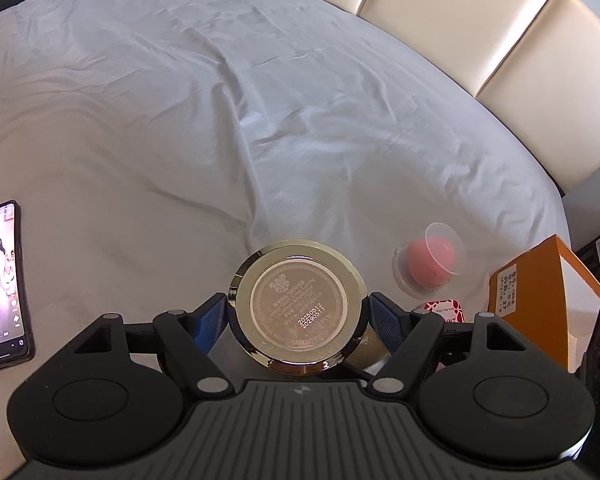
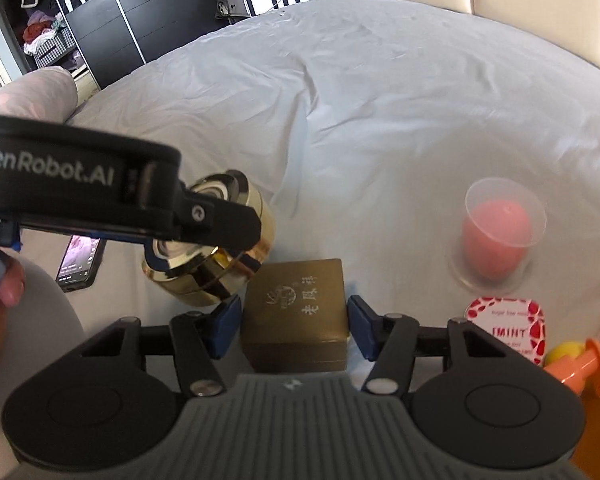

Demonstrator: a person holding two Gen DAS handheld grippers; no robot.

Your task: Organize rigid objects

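Note:
My left gripper (image 1: 298, 314) is shut on a round gold compact (image 1: 298, 308), its blue pads pressing on the rim from both sides, label side facing the camera. In the right wrist view the same compact (image 2: 256, 216) hangs above the bed, clamped under a black finger (image 2: 220, 220). A bronze box (image 2: 296, 312) with Chinese characters on its lid rests on the white sheet just right of the compact. My right gripper (image 2: 294, 320) straddles this box, and both blue pads touch its sides.
A pink sponge in a clear case (image 2: 496, 240) and a red-and-white mint tin (image 2: 508, 328) lie right of the box. An orange carton (image 1: 548, 288) stands at the bed's right edge. A lit phone (image 1: 2, 284) lies left. An orange and yellow toy (image 2: 580, 364) is near right.

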